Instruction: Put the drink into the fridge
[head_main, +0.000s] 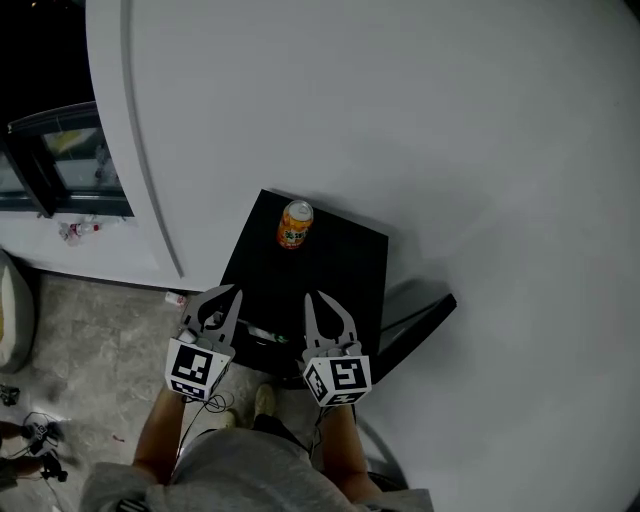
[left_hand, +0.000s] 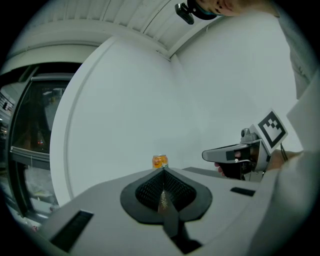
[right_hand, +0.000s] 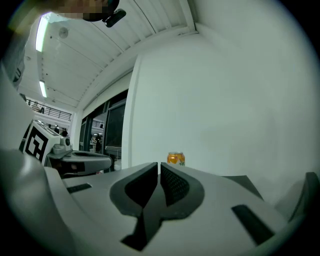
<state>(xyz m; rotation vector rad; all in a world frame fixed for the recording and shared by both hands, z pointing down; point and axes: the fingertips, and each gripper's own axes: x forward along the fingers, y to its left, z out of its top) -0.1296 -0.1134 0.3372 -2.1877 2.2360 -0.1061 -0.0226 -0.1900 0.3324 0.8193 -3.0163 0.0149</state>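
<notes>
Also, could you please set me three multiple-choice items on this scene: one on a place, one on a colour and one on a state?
1. Where does the drink can stand?
A. on a chair
B. on top of the black fridge
C. on a shelf

2. What colour is the can?
A. orange
B. blue
C. green

3. How are the left gripper and right gripper?
A. both wide open
B. one shut on the can
C. both shut and empty

Answers:
1 B, the can stands upright on the fridge's top near the wall.
2 A, its body is orange.
3 C, each gripper's jaws meet with nothing between them.
</notes>
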